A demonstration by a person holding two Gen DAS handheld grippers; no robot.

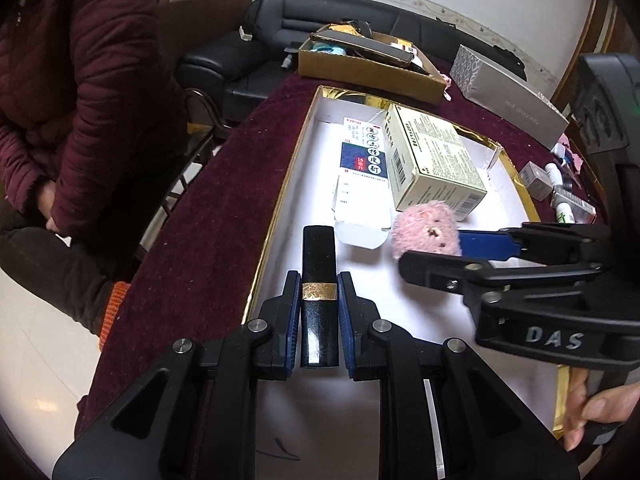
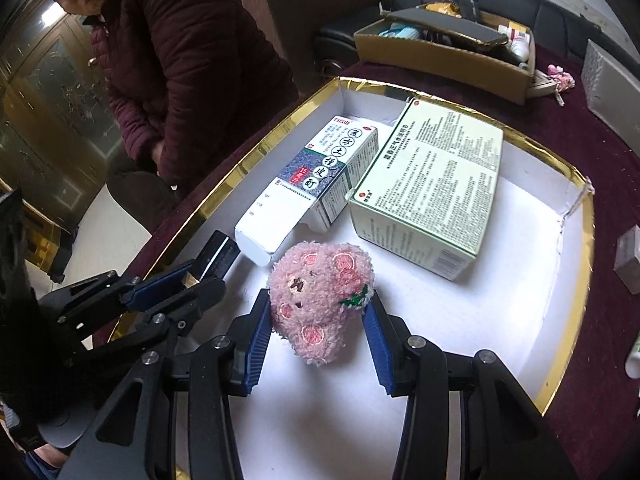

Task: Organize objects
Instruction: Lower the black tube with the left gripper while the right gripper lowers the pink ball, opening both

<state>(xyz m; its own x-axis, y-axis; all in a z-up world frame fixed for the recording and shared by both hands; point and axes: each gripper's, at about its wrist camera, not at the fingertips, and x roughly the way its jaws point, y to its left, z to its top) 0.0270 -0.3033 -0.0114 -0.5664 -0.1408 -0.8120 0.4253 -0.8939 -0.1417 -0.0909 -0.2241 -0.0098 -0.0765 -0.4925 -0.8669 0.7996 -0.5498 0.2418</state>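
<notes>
Two claws are holding things over the white tray (image 2: 460, 320): the left claw (image 1: 319, 312) is squeezing a black tube (image 1: 318, 276), and the right claw (image 2: 318, 332) is hugging a pink fluffy toy (image 2: 320, 300) at the bottom middle.

only a few bits of text could be read. "das" was printed in pale letters on the black body of the right gripper (image 1: 430, 249). large chinese characters were set down the front of the white and blue carton (image 2: 320, 176), with a red "15" patch among them. a barcode was seen on the green box (image 1: 434, 160), its fine print too small to be made out.
</notes>
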